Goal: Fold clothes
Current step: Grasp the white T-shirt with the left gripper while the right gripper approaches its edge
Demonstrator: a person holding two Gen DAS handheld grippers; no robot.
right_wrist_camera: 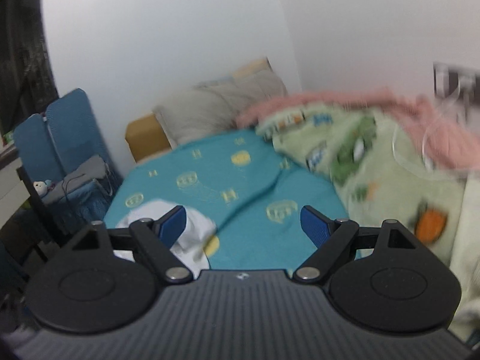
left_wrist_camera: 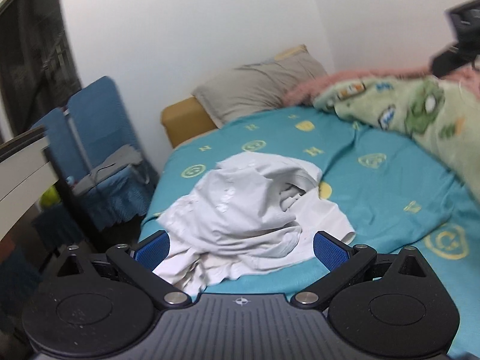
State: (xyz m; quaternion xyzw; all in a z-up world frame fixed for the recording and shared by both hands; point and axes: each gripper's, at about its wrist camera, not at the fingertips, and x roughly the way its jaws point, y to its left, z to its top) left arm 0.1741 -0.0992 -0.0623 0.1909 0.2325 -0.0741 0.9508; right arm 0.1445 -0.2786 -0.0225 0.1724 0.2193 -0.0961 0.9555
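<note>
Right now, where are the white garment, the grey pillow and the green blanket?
white garment (left_wrist_camera: 240, 207), left wrist view, middle of the crumpled heap
grey pillow (left_wrist_camera: 258, 87), left wrist view, its front face
green blanket (right_wrist_camera: 390, 162), right wrist view, its printed top

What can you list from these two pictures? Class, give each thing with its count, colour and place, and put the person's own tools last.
garment: one, white, crumpled in a heap on the near part of the bed
sheet: one, teal with yellow emblems, covering the bed
pillow: one, grey, at the head of the bed by the wall
blanket: one, green with cartoon prints and a pink edge, bunched on the right of the bed
chair: one, blue, left of the bed, grey cloth on its seat
left gripper: one, black with blue pads, jaws open, just before the garment
right gripper: one, black with blue pads, jaws open, over the sheet
</note>
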